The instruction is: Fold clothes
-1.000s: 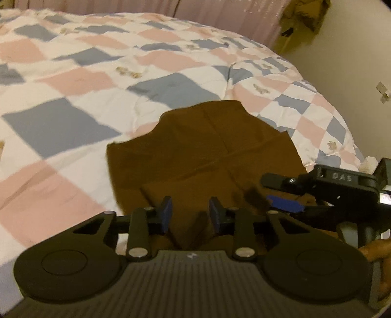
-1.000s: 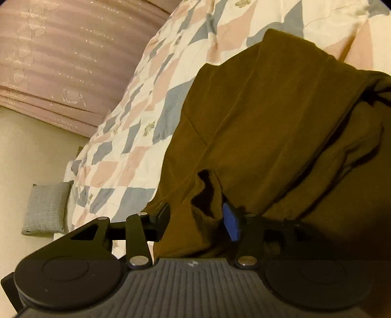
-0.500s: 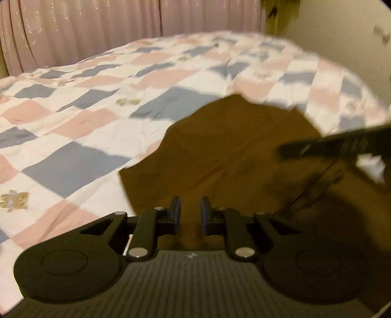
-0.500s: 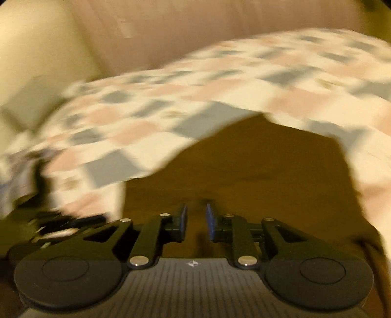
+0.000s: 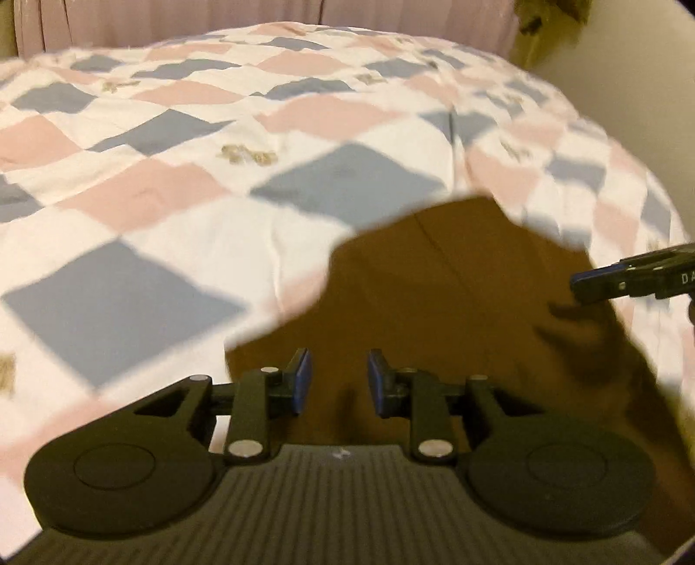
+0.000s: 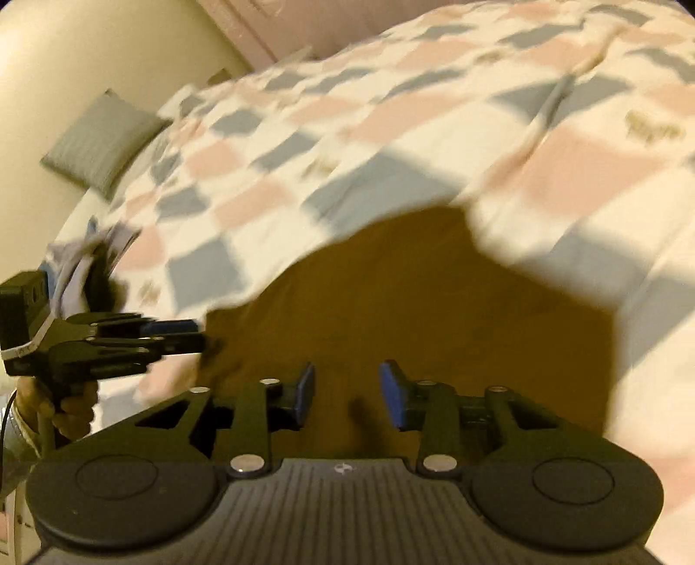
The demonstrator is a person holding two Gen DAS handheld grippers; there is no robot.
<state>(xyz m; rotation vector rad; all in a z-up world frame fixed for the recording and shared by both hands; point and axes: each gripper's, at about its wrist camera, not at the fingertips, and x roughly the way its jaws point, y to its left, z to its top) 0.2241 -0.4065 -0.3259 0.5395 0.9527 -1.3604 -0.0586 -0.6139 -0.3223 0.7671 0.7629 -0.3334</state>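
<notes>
A dark brown garment (image 5: 434, 295) lies flat on the bed, folded into a compact shape with its far edge peaked. My left gripper (image 5: 338, 382) hovers over its near edge, open, blue pads apart with only cloth beneath them. In the right wrist view the same garment (image 6: 412, 304) fills the middle, and my right gripper (image 6: 347, 393) is open above its near side, holding nothing. Each gripper shows in the other's view: the right gripper (image 5: 608, 282) at the garment's right edge, the left gripper (image 6: 191, 334) at its left edge.
A quilt (image 5: 173, 182) of pink, grey-blue and white squares covers the bed. A grey cushion (image 6: 104, 143) leans on the wall at the far left. Pale clothes (image 6: 87, 252) lie beyond the left gripper. A pink curtain (image 5: 260, 13) hangs behind. A hand (image 6: 74, 404) holds the left gripper's handle.
Both grippers held folds of the brown garment a second ago; their jaws have since widened and let go. The garment now lies flat, and both grippers have drawn back over its near edge.
</notes>
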